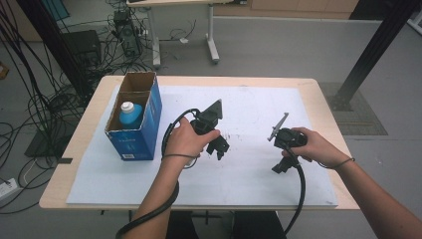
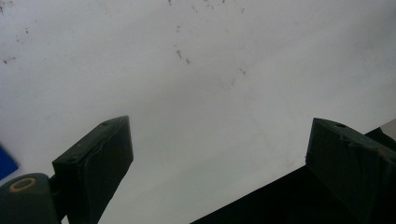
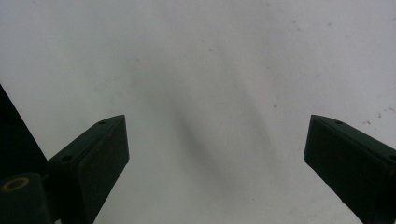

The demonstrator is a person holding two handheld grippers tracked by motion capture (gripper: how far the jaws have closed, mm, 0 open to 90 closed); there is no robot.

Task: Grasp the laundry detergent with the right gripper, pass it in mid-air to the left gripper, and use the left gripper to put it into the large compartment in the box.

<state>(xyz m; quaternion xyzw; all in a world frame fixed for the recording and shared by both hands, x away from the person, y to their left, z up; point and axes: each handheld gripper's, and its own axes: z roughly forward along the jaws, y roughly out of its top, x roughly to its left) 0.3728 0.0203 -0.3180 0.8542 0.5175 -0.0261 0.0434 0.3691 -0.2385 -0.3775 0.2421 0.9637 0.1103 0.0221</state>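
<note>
White sheet under two empty grippers, blue box off to the left.

From above, the left gripper (image 1: 219,147) and right gripper (image 1: 281,165) hover over the white sheet (image 1: 249,107); each gripper view shows jaws spread wide on nothing. Beside the left hand (image 1: 186,141) stands a blue cardboard box (image 1: 145,130) holding a white-capped blue bottle (image 1: 130,114).

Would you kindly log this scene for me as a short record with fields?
Surface: white sheet on a wooden table
Box: blue cardboard box, top open, at the sheet's left edge
Contents: blue bottle with white cap, upright inside
Left gripper: jaws wide apart, nothing between, over the sheet
Right gripper: jaws wide apart, nothing between, over the sheet
</note>
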